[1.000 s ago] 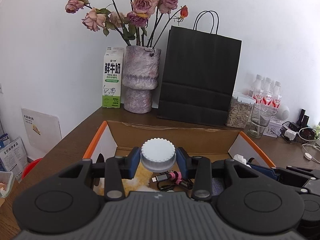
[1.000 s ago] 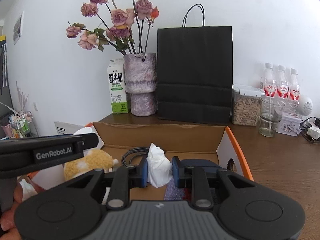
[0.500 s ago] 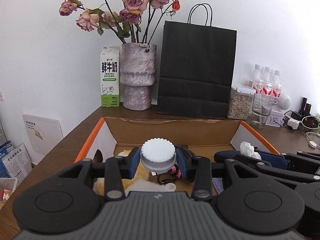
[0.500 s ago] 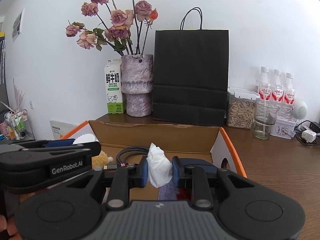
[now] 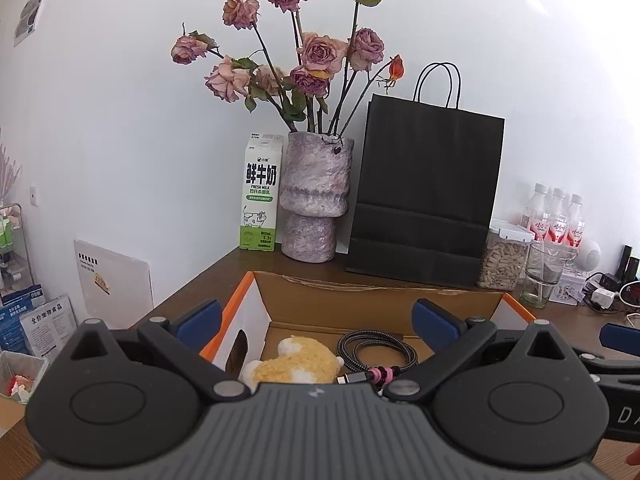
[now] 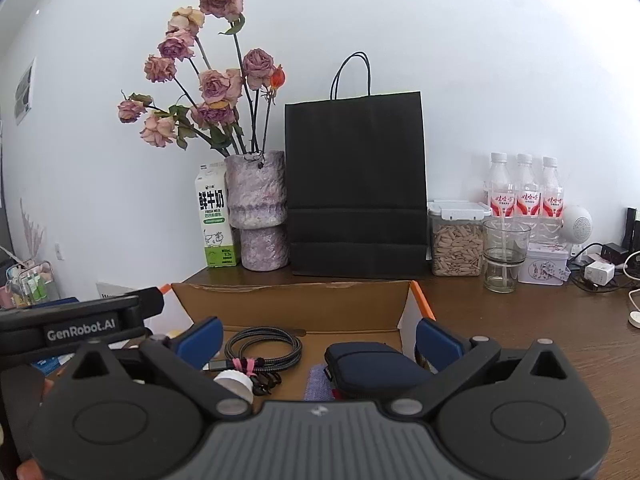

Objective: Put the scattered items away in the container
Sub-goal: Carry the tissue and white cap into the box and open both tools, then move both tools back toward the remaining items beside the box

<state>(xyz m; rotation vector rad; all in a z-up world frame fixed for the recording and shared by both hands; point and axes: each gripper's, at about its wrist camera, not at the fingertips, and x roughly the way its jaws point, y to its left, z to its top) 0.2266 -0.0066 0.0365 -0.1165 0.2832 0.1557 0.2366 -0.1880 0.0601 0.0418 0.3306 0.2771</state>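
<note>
The box (image 5: pixel 376 304) sits in front of the black bag (image 5: pixel 424 200), and you are at the drop-off step. In the box lie the pouch (image 6: pixel 372 364), the plush (image 5: pixel 296 364), the cable (image 6: pixel 264 348) and the white cap (image 6: pixel 234 384). Your left gripper (image 5: pixel 316 320) and right gripper (image 6: pixel 318 338) have just sprung wide over the box, with nothing between the jaws. Next, I'd judge, you lift both clear and look outside the box for strays.

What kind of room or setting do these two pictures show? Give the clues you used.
Probably a home or small-office desk set against a wall. Clues: a vase of dried roses beside a milk carton, a jar of seeds with bottled drinks, and chargers and cables at the wooden tabletop's edge.
</note>
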